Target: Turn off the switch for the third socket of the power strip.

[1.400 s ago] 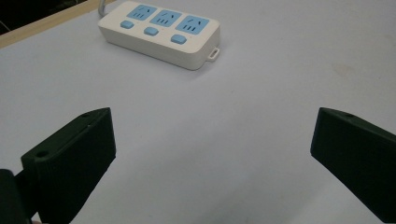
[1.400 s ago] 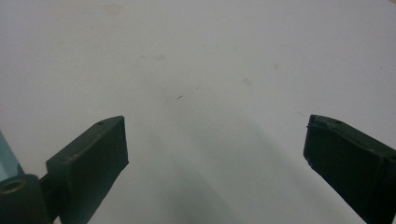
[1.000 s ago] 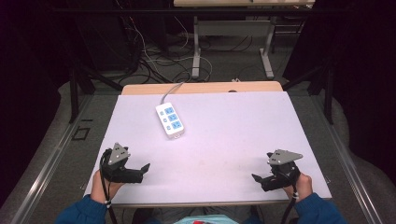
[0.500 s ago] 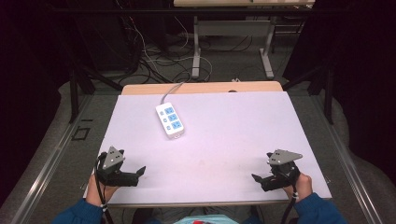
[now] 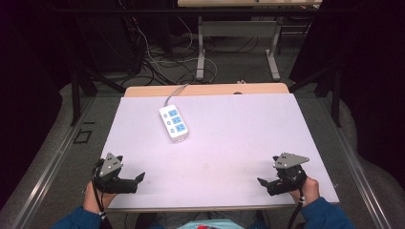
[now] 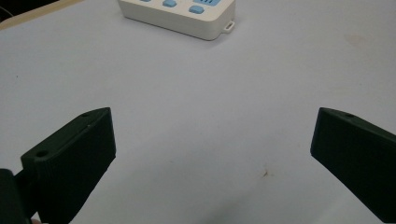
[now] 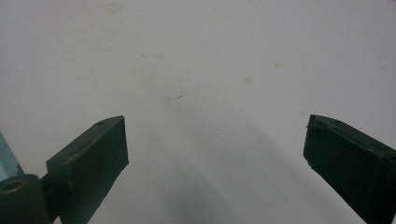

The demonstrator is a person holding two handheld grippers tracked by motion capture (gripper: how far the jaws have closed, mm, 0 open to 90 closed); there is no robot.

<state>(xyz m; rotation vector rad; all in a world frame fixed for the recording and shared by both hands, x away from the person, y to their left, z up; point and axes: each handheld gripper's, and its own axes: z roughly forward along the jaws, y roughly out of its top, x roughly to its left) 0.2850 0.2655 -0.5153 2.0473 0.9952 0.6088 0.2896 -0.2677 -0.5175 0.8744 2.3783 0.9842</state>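
While the person's hands rest at the near edge, the scene reads so:

Floor: grey, around the table, with a tangle of dark cables (image 5: 143, 62) at 11 o'clock and the metal legs of a second table (image 5: 237, 33) at 12 o'clock; the far background is too dark to make out.

Table (image 5: 229, 138): pale sheet over a wooden top, whose bare strip shows along the far edge; faint stains near the middle.

Power strip (image 5: 174, 122): white with blue sockets, lying flat at about 11 o'clock from the table's centre, well apart from both grippers, nothing between it and them. Its grey cord (image 5: 173, 93) runs off the far edge. In the left gripper view its top is cut off by the frame (image 6: 180, 14).

Left gripper (image 5: 136, 179): at 7 o'clock on the table, jaws spread wide and holding nothing, bare table between them (image 6: 210, 154); the hand behind it is partly cut off.

Right gripper (image 5: 261, 182): at 5 o'clock, jaws likewise spread and empty (image 7: 212, 158) over bare table.
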